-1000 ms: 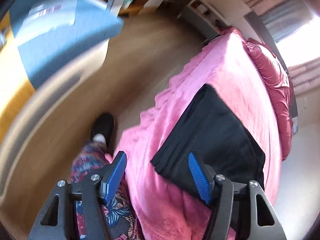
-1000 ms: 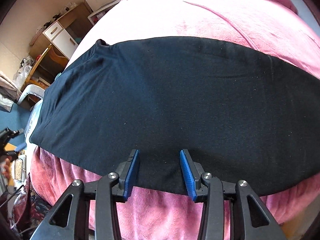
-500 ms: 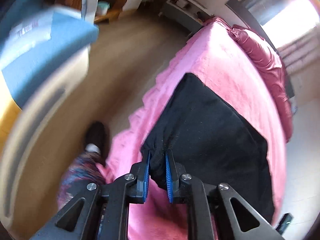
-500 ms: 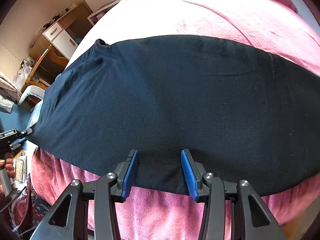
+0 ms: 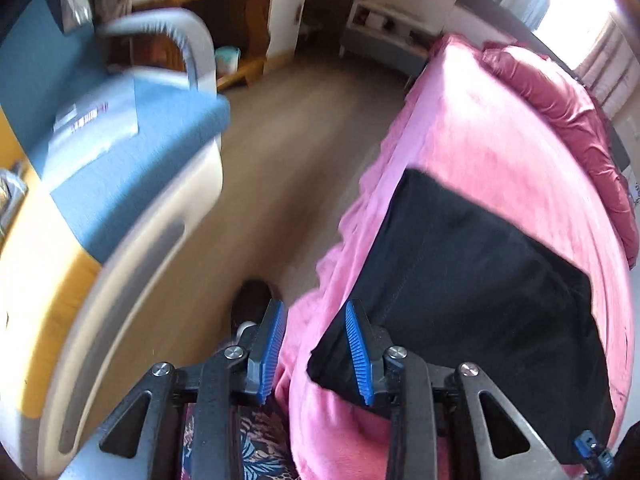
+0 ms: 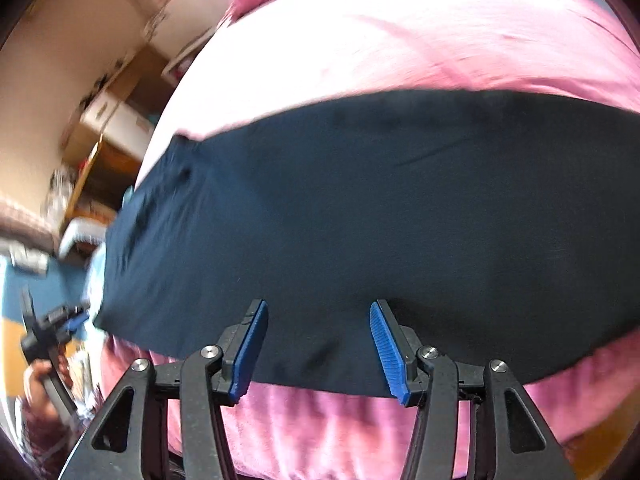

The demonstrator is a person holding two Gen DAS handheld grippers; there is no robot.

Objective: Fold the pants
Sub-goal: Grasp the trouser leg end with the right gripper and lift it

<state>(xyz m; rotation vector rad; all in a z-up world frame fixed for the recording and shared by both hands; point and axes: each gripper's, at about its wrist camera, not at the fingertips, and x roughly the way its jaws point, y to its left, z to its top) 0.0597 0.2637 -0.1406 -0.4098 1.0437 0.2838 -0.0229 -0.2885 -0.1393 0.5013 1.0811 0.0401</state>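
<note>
The black pants lie flat, folded into a long band, on the pink bed. In the right wrist view the pants stretch across the whole frame. My left gripper is open and empty, at the near left corner of the pants, over the bed's edge. My right gripper is open and empty, its fingertips over the near long edge of the pants. The left gripper also shows at the far left of the right wrist view.
A dark pink pillow lies along the far side of the bed. A blue and grey chair stands left of the bed across a strip of wooden floor. My foot is on the floor below the left gripper. Wooden drawers stand at the back left.
My left gripper was closed around the pants' corner half a second ago and has now opened and drawn back off it. My right gripper has opened wider and shifted a little.
</note>
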